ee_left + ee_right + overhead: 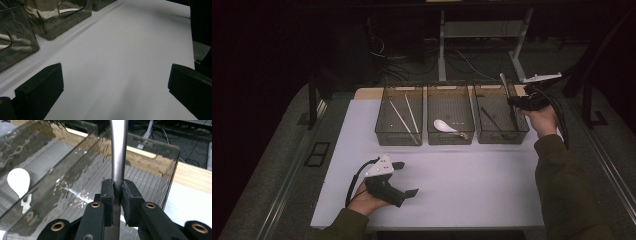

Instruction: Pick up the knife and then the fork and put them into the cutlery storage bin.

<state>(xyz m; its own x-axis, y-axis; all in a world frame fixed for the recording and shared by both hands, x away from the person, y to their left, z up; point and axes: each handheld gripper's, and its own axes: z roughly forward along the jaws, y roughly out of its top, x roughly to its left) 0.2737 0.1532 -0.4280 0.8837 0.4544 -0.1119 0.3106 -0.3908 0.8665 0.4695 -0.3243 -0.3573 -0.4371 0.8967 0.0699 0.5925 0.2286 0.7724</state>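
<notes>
The right tongs pinched a metal utensil handle upright over the right-hand bin; the left tongs rested spread on the table.

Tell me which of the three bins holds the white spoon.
The middle bin: the white spoon lies on its floor. The left bin holds pale sticks, and the right bin holds dark utensils beside the right claw.
</notes>
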